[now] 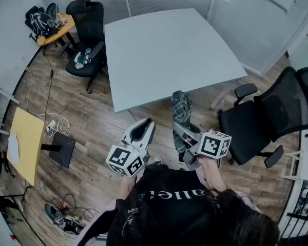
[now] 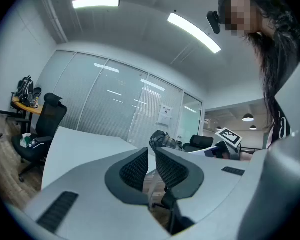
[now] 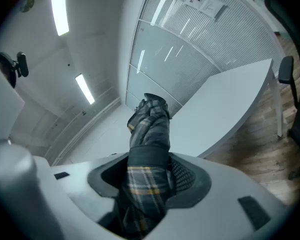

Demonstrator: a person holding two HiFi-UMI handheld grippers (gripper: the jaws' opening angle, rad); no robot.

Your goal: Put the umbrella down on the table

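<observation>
Right gripper (image 1: 184, 137): tipped slightly down, clamped on umbrella (image 1: 181, 106) (plaid, folded).
Umbrella: sticks out ahead of jaws, tip near table (image 1: 169, 50) edge.
Left gripper (image 1: 143, 129): level, beside right one, jaws nearly together, empty.

A pale grey bench (image 1: 169, 55) stands on a wood-plank floor (image 1: 97, 127). A black office chair (image 1: 87, 40) stands at its far-left corner, a second chair (image 1: 262, 122) at its right. Loose cables (image 1: 56, 127) lie on the floor.
</observation>
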